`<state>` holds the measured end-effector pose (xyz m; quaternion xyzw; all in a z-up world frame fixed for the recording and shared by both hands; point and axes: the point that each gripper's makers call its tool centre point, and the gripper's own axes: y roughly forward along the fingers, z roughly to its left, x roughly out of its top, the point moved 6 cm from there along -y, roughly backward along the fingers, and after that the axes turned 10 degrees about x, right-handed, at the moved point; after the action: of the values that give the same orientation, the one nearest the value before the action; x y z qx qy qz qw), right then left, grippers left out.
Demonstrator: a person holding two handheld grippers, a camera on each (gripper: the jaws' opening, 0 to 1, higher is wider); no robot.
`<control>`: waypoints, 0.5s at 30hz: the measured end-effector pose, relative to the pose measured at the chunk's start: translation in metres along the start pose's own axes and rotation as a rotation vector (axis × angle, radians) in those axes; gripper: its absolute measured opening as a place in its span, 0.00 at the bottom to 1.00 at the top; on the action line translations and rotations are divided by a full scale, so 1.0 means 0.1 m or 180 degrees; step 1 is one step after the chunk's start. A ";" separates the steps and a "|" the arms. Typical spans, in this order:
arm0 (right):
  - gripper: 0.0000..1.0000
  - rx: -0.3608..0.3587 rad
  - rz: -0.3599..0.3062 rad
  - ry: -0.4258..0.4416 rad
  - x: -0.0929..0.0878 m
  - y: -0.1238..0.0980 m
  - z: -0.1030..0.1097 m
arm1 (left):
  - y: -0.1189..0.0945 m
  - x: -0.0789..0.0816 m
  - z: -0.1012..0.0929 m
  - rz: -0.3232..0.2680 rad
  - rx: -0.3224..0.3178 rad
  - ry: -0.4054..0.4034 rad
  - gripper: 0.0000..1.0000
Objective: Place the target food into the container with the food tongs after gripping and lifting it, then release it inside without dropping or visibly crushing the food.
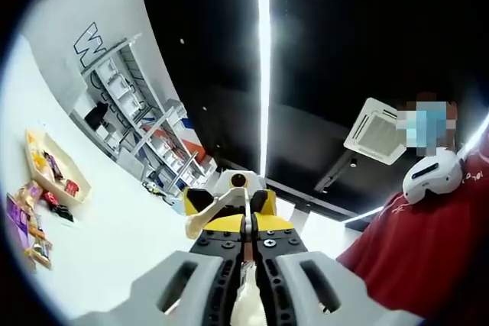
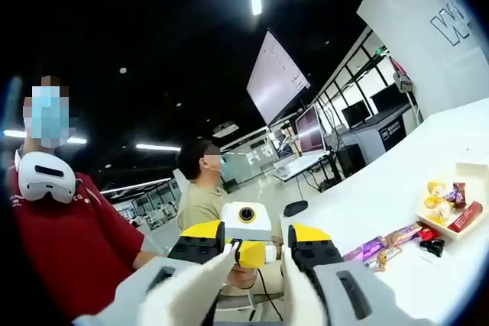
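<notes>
On the white desk point(image 2: 397, 181), wrapped snacks point(image 2: 386, 243) lie beside a tray point(image 2: 451, 215); left tongs point(image 1: 246, 223) pressed together, right tongs point(image 2: 256, 253) apart.

A pair of cream-coloured food tongs point(image 1: 218, 210) sticks out forward between the left gripper's closed jaws, raised in the air well above the white table point(image 1: 114, 242). On that table sits a shallow pale container point(image 2: 451, 208) (an open tray) holding wrapped snacks point(image 2: 447, 202) in yellow, red and dark wrappers. More wrapped snacks, some in purple wrappers point(image 2: 378, 248), lie loose on the table just beside it.
</notes>
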<state>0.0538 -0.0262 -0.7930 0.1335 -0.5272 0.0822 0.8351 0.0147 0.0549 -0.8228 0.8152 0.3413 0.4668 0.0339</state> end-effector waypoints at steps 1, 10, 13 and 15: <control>0.29 -0.0006 -0.0007 0.0002 0.00 0.00 0.00 | 0.00 0.00 0.00 0.0005 0.0001 0.0000 0.01; 0.29 -0.0014 -0.0050 -0.0028 0.03 -0.02 0.00 | 0.03 0.00 0.02 -0.0088 -0.0016 -0.0074 0.01; 0.30 -0.0002 0.0000 -0.0018 0.00 -0.03 0.01 | 0.04 -0.03 0.02 -0.0029 -0.0009 -0.0056 0.01; 0.31 -0.0010 0.0016 -0.0044 0.00 -0.03 0.01 | 0.04 -0.02 0.02 -0.0018 -0.0004 -0.0061 0.01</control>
<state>0.0539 -0.0297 -0.7933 0.1315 -0.5335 0.0824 0.8314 0.0174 0.0514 -0.8244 0.8186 0.3430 0.4590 0.0391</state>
